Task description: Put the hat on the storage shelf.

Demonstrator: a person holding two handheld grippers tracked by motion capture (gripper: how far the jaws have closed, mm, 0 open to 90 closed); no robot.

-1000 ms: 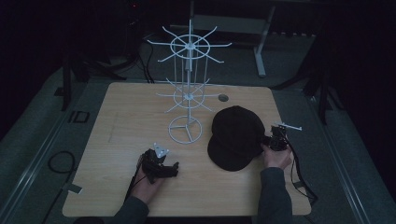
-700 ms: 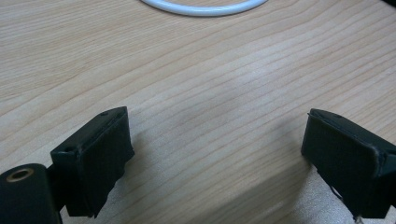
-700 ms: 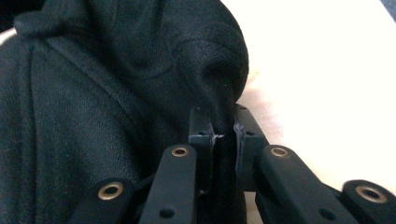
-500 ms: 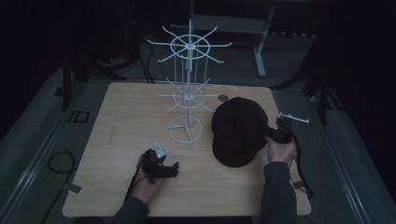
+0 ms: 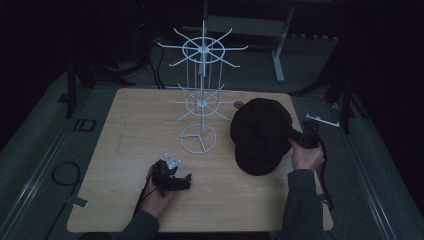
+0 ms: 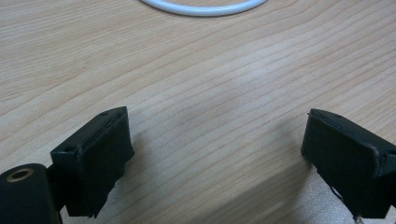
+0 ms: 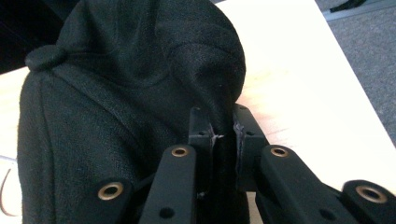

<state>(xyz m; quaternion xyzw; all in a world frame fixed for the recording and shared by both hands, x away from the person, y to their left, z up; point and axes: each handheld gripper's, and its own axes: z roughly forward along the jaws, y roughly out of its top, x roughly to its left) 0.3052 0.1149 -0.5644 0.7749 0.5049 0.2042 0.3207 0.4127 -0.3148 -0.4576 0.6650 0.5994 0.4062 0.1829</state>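
A black cloth cap [image 5: 260,134] with a button on its crown [image 7: 44,57] lies at the right side of the wooden table [image 5: 135,125]. My right gripper [image 5: 300,140] is shut on the cap's right edge; in the right gripper view a fold of the black fabric [image 7: 140,84] is pinched between the jaws [image 7: 223,140], and the cap looks lifted there. A white wire hook stand [image 5: 201,100] rises at the table's middle. My left gripper [image 5: 186,181] rests open near the front edge, nothing between its pads [image 6: 93,158], facing the stand's ring base [image 6: 201,8].
A small dark round disc [image 5: 239,104] lies on the table behind the cap. A white strip [image 5: 322,120] lies off the right edge on the grey floor. A cable loop [image 5: 62,175] lies left of the table. Bare wood spreads across the left half.
The right hand has moved up and away from the front edge, pulling the cap's right side with it. The left gripper has stayed in place.
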